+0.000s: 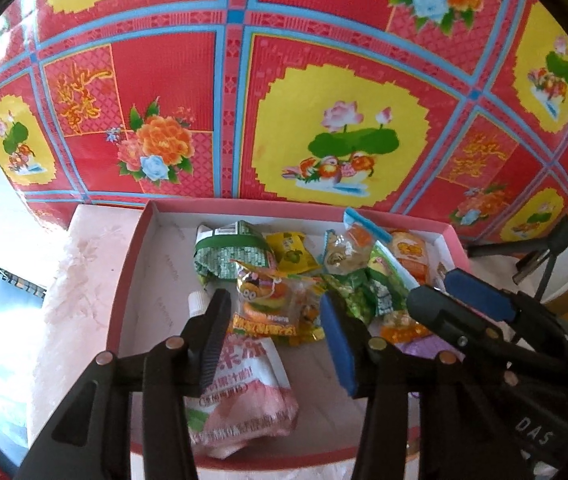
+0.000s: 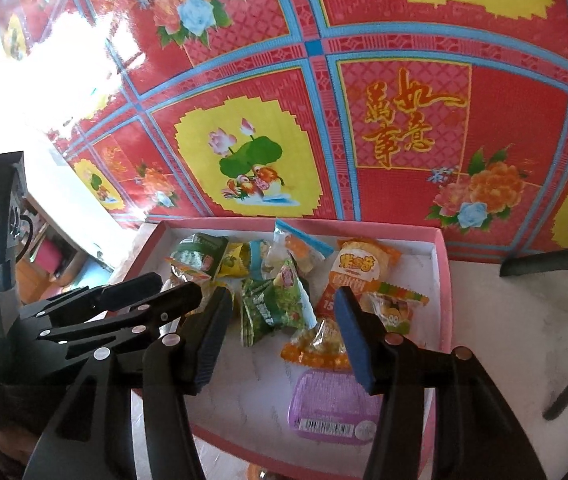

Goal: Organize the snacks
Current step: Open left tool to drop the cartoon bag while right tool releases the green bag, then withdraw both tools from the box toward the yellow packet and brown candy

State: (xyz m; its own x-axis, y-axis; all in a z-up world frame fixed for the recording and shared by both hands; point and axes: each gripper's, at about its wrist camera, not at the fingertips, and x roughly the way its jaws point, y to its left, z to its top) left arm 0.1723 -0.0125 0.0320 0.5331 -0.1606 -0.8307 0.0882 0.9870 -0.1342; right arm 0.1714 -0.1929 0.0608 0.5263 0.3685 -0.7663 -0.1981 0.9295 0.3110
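Observation:
A shallow pink-rimmed box (image 1: 132, 280) (image 2: 445, 280) holds several wrapped snacks. My left gripper (image 1: 278, 338) hovers open over its near left part, above a pink spouted jelly pouch (image 1: 244, 392) and just short of a burger gummy packet (image 1: 272, 304). Green packets (image 1: 232, 256) and a yellow one (image 1: 289, 252) lie further back. My right gripper (image 2: 284, 340) stands open over the near right part, above an orange gummy packet (image 2: 315, 344) and a purple jelly cup (image 2: 331, 408). A round orange cracker packet (image 2: 353, 272) lies behind. Each gripper shows in the other's view (image 1: 455, 296) (image 2: 164, 292).
A red floral oilcloth (image 1: 323, 80) rises right behind the box. The box rests on a pale pink patterned tabletop (image 1: 84, 264) whose left edge drops off to the room. Black tripod legs (image 2: 555, 260) stand on the table to the right.

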